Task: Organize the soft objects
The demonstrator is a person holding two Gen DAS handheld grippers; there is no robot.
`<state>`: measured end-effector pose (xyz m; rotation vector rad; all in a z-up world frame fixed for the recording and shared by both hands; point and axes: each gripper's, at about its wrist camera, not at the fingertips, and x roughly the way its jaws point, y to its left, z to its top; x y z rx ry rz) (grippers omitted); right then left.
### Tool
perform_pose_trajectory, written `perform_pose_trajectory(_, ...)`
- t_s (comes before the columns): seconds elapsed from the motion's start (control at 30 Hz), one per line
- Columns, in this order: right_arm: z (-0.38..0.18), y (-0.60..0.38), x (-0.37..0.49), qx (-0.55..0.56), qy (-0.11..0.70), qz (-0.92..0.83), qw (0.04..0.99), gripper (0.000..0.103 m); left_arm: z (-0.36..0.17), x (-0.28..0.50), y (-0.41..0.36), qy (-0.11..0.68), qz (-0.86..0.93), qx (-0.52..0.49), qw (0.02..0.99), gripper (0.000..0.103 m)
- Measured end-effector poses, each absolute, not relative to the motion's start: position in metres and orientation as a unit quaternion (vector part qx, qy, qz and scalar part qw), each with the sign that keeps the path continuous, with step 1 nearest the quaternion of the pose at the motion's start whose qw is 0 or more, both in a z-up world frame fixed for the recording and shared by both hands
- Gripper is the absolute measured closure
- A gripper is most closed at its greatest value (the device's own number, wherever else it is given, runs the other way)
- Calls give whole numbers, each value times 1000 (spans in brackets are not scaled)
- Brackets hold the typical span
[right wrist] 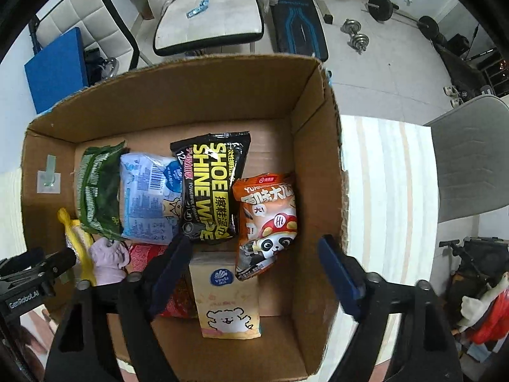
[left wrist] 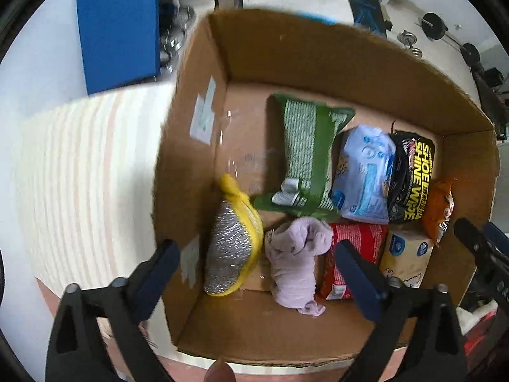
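Observation:
An open cardboard box (left wrist: 318, 57) holds several soft packs. In the left wrist view my left gripper (left wrist: 254, 264) is open and empty above a yellow and silver scrubber (left wrist: 232, 245) and a lilac cloth (left wrist: 296, 254). Behind lie a green pack (left wrist: 305, 149), a light blue pack (left wrist: 366, 172) and a black shoe wipe pack (left wrist: 410, 178). In the right wrist view my right gripper (right wrist: 257, 270) is open and empty above a tissue pack (right wrist: 226, 299) and an orange panda snack bag (right wrist: 267, 219). A red pack (right wrist: 143, 254) lies partly hidden.
The box (right wrist: 318, 146) stands on a white striped tabletop (right wrist: 388, 184). A blue board (left wrist: 117, 28) stands beyond the box on the left. Chairs (right wrist: 206, 9), a weight bench (right wrist: 299, 22) and dumbbells (right wrist: 356, 35) are on the floor behind.

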<state>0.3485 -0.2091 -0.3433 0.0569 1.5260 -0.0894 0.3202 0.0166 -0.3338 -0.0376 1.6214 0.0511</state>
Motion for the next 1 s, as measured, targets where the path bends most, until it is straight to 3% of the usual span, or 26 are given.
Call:
perform_pose_trajectory(0.1, -332, -207, 341, 21, 686, -35, 726, 0, -319, 319, 10, 711, 18, -12, 703, 1)
perform_pose_trajectory(1.0, -301, -197, 271, 25, 662, -29, 749, 0, -249, 269, -2, 637, 5, 6, 771, 1)
